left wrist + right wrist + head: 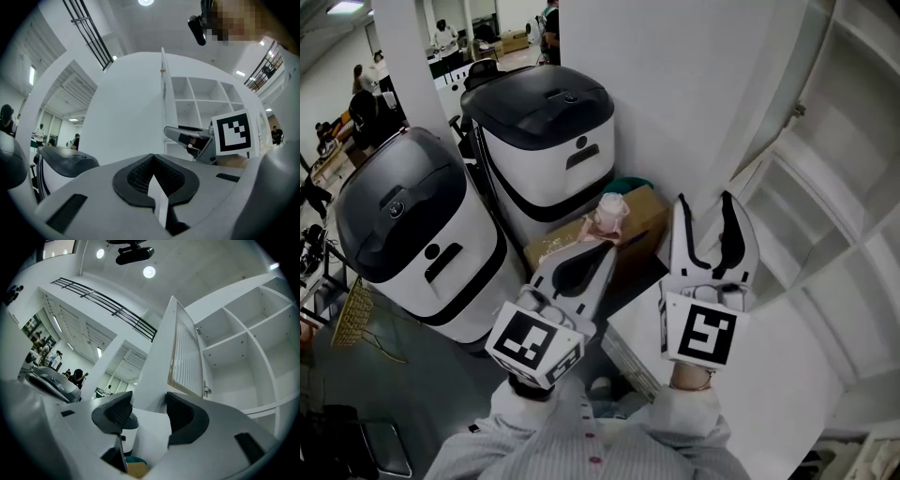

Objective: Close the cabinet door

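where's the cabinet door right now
Head view: the cabinet door stands open at upper centre, hinged on the shelf cabinet at right, ahead of the open right gripper, a black-topped machine at its left.

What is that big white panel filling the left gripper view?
Observer: The white cabinet door, standing open; the right gripper view shows a ribbed panel on the face toward the shelves.
Operator: Is the other gripper grabbing it?
Observer: No, the right gripper has its jaws apart, pressing on nothing.
Operator: Anything below?
Observer: In the head view, a brown cardboard box with a pale pink cup on it.
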Motion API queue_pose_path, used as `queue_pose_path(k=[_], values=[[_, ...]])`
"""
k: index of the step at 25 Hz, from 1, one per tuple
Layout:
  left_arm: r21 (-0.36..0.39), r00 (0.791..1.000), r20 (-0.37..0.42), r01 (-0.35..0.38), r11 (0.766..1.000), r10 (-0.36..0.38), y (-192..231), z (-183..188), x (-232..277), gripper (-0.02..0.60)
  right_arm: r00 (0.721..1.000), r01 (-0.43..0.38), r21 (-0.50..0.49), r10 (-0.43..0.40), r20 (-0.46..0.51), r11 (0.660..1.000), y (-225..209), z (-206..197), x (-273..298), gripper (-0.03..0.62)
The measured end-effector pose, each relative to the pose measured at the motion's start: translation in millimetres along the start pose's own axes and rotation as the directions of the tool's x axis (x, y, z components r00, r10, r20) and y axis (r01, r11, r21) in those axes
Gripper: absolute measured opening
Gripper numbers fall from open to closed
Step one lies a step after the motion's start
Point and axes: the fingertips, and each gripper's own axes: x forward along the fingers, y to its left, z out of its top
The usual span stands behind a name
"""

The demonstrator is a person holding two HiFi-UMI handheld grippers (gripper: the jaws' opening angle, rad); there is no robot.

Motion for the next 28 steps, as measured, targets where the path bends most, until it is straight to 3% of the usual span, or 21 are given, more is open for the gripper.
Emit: queue_pose_path(k=[13,28], values=[[-0.043,0.987,0.014,0.161,0.986,-0.161,-37,-8,29,0.01,0.999,0.015,-0.009,-0.016,-0.04,1.0,-27,0,-38,0.18],[-0.101,0.968,0.012,0.251,0.963,-0.251,-55,-16,46,0.009,0.992,0.092,-0.007,-0.092,-0.086,0.996,-50,-1,-60,0.136]])
